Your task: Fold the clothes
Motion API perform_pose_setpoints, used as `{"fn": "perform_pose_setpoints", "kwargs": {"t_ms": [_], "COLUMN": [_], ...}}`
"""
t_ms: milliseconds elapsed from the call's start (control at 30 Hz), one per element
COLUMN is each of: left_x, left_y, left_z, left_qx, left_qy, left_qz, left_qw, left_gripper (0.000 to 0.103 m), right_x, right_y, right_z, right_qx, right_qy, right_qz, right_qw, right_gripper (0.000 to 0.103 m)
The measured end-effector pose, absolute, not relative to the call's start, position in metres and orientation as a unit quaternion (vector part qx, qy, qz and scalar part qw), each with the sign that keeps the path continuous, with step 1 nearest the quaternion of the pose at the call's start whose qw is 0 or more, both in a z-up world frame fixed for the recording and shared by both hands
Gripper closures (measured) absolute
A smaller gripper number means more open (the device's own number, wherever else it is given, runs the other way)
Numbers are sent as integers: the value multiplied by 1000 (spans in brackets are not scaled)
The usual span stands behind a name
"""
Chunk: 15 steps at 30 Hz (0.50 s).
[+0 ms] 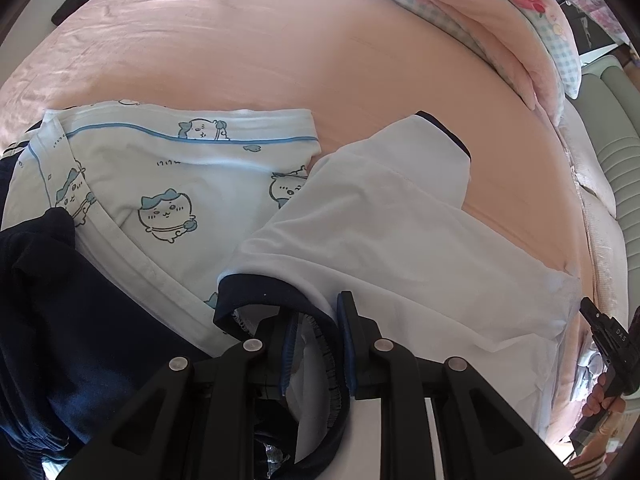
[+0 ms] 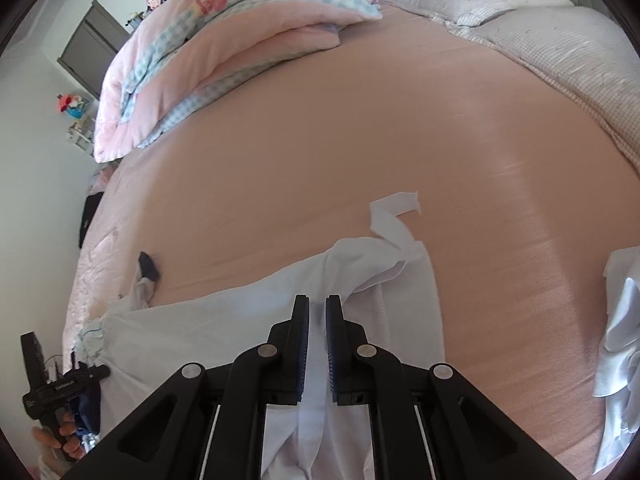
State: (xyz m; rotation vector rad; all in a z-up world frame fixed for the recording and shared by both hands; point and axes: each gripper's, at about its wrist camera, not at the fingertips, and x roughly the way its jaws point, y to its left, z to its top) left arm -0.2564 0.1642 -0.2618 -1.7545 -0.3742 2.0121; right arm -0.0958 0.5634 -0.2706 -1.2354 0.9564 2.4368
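Both grippers had the white shirt (image 1: pixel 400 232) pinched: left gripper (image 1: pixel 318 340) clamped on its navy collar (image 1: pixel 256 292), right gripper (image 2: pixel 318 320) on a bunched edge. Looked like the lift-and-spread step on the bed (image 2: pixel 320 140), shirt stretched ahead of both jaws; next probably needed pulling it taut and flat.

A: What does the right gripper (image 2: pixel 318 314) have?

B: A fold of the white garment (image 2: pixel 224 332) — its jaws are pinched on the cloth, which runs down between them toward six o'clock.

A: And beyond it?

B: The pink bedsheet (image 2: pixel 320 152), bare through the middle. A folded pink-and-blue quilt (image 2: pixel 224 52) lies at eleven o'clock.

A: Anything at the edges?

B: At eight o'clock, the other gripper (image 2: pixel 48 384) in a hand (image 2: pixel 60 438) — and shiny white fabric (image 2: pixel 618 344) at four.
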Motion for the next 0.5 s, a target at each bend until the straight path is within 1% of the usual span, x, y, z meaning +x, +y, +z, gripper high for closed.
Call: {"fn": "perform_pose_setpoints", "kwargs": {"t_ms": [200, 233, 267, 300, 333, 400, 433, 467, 500], "left_x": [-248, -247, -247, -247, -249, -256, -252, -249, -248], "left_y": [167, 168, 170, 171, 171, 177, 176, 176, 172], "left_z": [-240, -237, -234, -234, -234, -238, -238, -237, -236], "left_qx": [-612, -614, -618, -626, -635, -651, -657, -660, -661], "left_qy": [-93, -86, -76, -66, -55, -43, -42, -46, -55], "left_qz": [753, 751, 747, 742, 735, 722, 717, 715, 715], "left_qw": [224, 229, 231, 231, 231, 231, 228, 225, 221], "left_gripper": [85, 85, 85, 85, 85, 83, 81, 75, 61], "right_x": [-87, -85, -84, -81, -77, -69, -65, -61, -58], "right_y": [549, 547, 545, 543, 539, 532, 528, 525, 523], "right_z": [-272, -274, -275, -277, -277, -275, -273, -271, -269], "right_qx": [-448, -456, -466, -475, -482, -485, -484, -486, -489], "right_qy": [308, 309, 309, 307, 300, 281, 275, 274, 273], "right_qz": [831, 827, 822, 818, 816, 821, 823, 823, 822], "right_qw": [114, 109, 105, 104, 106, 111, 109, 106, 103], "right_gripper": [95, 95, 91, 74, 43, 26, 26, 26, 26]}}
